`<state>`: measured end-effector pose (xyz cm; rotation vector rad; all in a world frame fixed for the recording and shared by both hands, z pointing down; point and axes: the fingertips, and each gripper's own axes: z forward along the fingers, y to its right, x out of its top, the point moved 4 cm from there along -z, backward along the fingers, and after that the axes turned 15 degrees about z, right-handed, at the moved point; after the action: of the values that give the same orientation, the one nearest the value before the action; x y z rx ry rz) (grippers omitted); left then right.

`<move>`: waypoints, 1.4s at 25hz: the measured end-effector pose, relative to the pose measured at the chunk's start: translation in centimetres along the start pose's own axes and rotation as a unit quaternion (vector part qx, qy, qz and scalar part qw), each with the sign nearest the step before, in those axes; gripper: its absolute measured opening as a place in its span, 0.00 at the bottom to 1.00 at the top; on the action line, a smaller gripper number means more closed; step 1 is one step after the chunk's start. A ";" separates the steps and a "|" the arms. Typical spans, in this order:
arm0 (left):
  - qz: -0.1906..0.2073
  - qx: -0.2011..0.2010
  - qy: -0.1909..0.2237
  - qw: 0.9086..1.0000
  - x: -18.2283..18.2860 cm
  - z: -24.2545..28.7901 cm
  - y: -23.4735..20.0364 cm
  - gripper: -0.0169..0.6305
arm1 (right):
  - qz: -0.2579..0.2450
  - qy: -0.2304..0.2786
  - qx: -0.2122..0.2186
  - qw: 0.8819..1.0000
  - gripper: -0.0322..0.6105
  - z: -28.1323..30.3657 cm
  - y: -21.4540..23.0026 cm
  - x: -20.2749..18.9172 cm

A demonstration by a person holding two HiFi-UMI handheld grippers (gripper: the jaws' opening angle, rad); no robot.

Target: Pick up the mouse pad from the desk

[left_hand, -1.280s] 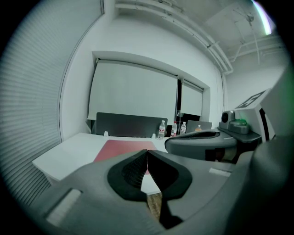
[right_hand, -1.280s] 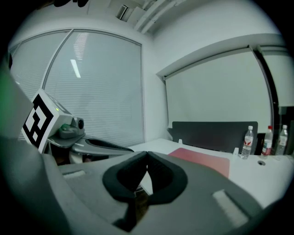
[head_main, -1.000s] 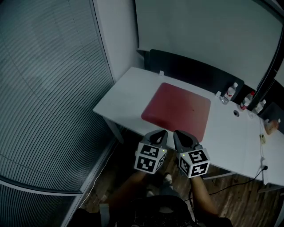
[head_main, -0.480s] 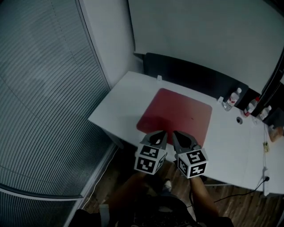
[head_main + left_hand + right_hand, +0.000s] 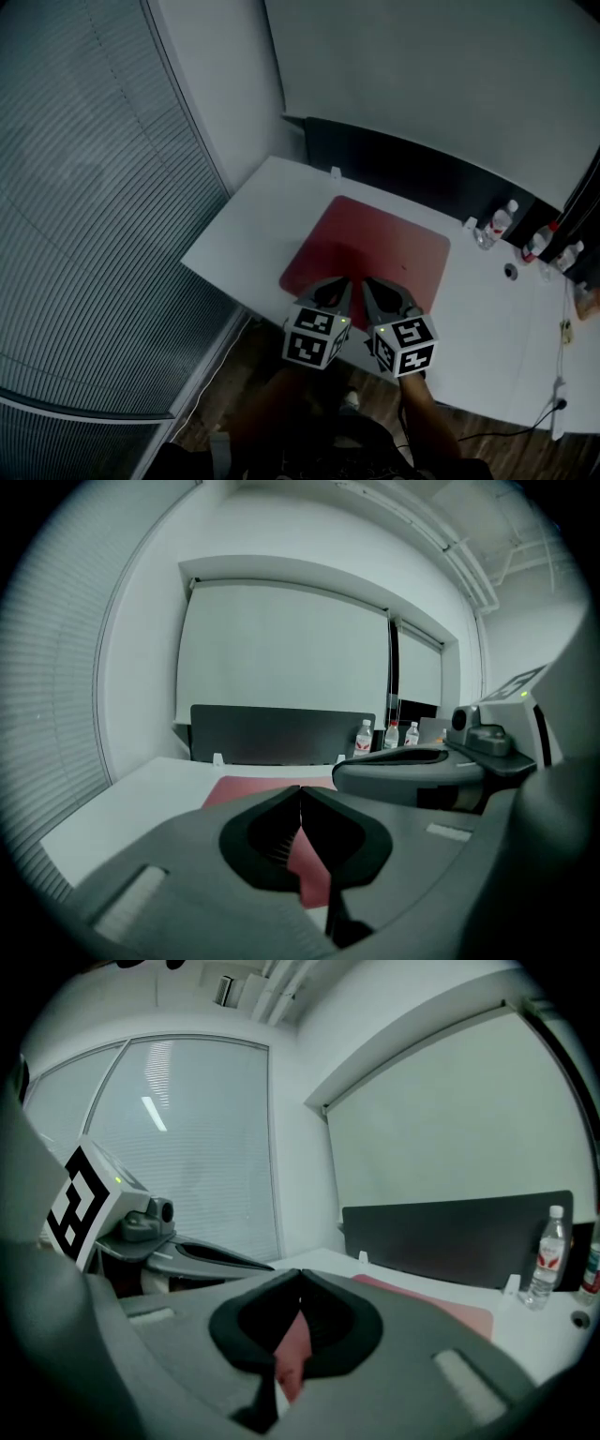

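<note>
A dark red mouse pad (image 5: 375, 246) lies flat on the white desk (image 5: 253, 225), near its front edge. My left gripper (image 5: 341, 281) and right gripper (image 5: 367, 281) hang side by side with their tips over the pad's near edge. Both are shut with nothing between the jaws. Whether they touch the pad cannot be told. In the left gripper view the pad (image 5: 251, 788) shows past the closed jaws, with the right gripper (image 5: 401, 759) alongside. In the right gripper view the pad (image 5: 441, 1307) stretches ahead to the right.
A dark partition panel (image 5: 403, 161) stands along the desk's far edge. Several water bottles (image 5: 502, 223) sit at the back right, with a small round hole (image 5: 511, 272) in the desktop near them. Window blinds (image 5: 84, 216) fill the left. Wood floor (image 5: 253, 375) lies below.
Both grippers have moved forward together toward the desk. Their tips were short of the pad's near edge; they now reach over it. The jaws stayed shut.
</note>
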<state>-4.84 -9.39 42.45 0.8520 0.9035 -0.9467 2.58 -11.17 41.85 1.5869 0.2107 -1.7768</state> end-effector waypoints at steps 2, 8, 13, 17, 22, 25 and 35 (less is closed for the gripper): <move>0.001 0.004 -0.004 1.000 0.3 0.9 0.1 0.04 | 0.003 0.000 0.004 1.000 0.05 0.1 0.9 0.2; 0.009 0.017 -0.012 1.000 1.4 3.1 0.8 0.04 | 0.007 0.000 0.009 1.000 0.05 -0.2 3.6 1.0; 0.014 0.019 -0.021 1.000 1.1 4.1 1.0 0.04 | 0.010 0.000 0.003 1.000 0.05 -0.4 5.0 0.9; 0.018 0.016 -0.025 0.999 1.1 5.0 0.9 0.04 | 0.017 0.000 -0.005 1.000 0.05 -0.4 5.9 0.8; 0.022 -0.001 -0.026 0.999 0.8 6.3 0.1 0.04 | 0.025 0.003 -0.033 0.999 0.05 -0.1 7.3 0.6; 0.025 -0.017 -0.024 0.999 0.6 7.5 -0.7 0.04 | 0.032 0.006 -0.056 0.998 0.05 0.5 8.2 0.6; 0.028 -0.069 -0.026 0.997 -1.1 10.8 -4.8 0.04 | 0.062 0.005 -0.139 0.988 0.05 2.3 10.3 -0.6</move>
<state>-6.85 -20.33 46.55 0.7273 0.8851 -0.8437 7.03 -19.66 46.40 1.3786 0.3425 -1.5695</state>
